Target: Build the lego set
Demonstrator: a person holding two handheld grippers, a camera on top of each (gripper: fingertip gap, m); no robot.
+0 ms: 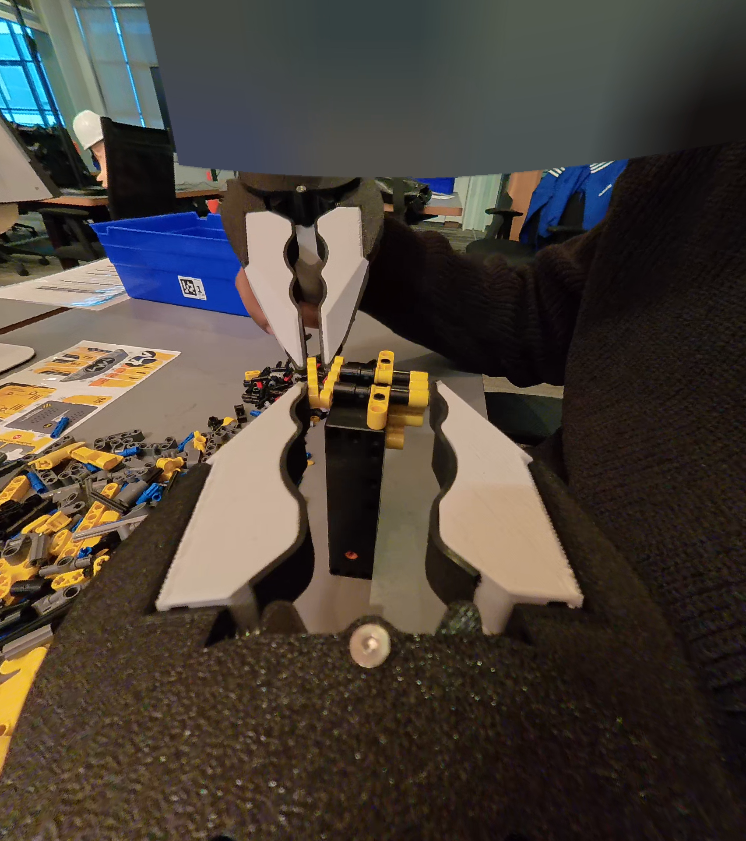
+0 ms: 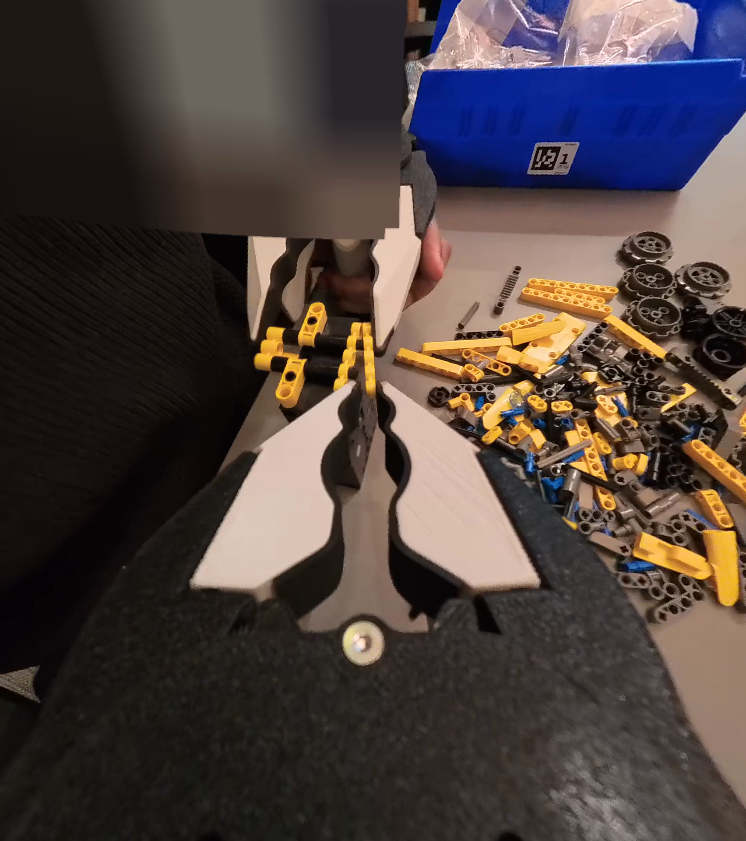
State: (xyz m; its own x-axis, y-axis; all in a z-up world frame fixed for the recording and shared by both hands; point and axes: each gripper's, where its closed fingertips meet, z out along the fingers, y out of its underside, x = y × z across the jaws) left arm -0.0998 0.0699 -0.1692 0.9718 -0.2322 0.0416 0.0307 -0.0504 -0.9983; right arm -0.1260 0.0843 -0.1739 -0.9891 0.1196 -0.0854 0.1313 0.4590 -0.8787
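Your left gripper [image 1: 369, 391] stands wide, its jaws either side of the assembly [image 1: 364, 437] without clear contact. Your right gripper [image 2: 367, 387] is narrowed onto the assembly's yellow end, at the table [image 2: 521, 214] edge beside the parts pile [image 2: 589, 423].

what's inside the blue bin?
From the right wrist view, the blue bin holds crumpled clear plastic bags, some with blue showing through. What the bags hold and the bin's floor are covered. In the left wrist view its wall hides the inside.
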